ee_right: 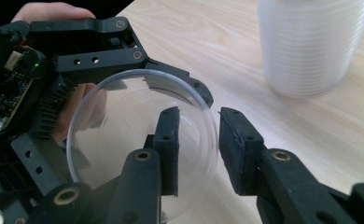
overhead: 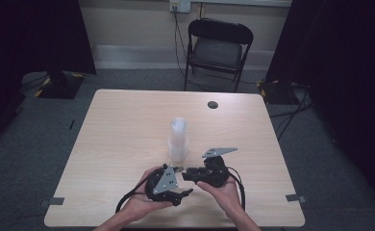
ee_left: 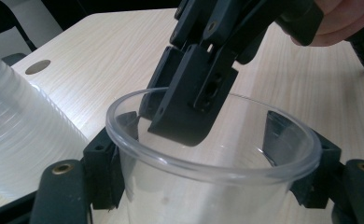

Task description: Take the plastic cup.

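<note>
A single clear plastic cup [ee_left: 217, 196] sits between the two black jaws of my left gripper [ee_left: 208, 186], which is shut on its sides. In the right gripper view the cup [ee_right: 124, 121] faces me mouth first. My right gripper [ee_right: 199, 149] is open, one finger inside the cup and the other outside, with the rim in the gap between them. A tall stack of clear cups [overhead: 178, 139] stands upright just beyond both grippers. In the high view the left gripper [overhead: 181, 181] and right gripper [overhead: 186, 174] meet near the table's front middle.
The light wooden table [overhead: 128, 120] has a round cable hole [overhead: 213, 104] near its far edge. A black folding chair [overhead: 217, 48] stands behind the table. The stack of cups [ee_right: 311, 46] is close to the right gripper's far side.
</note>
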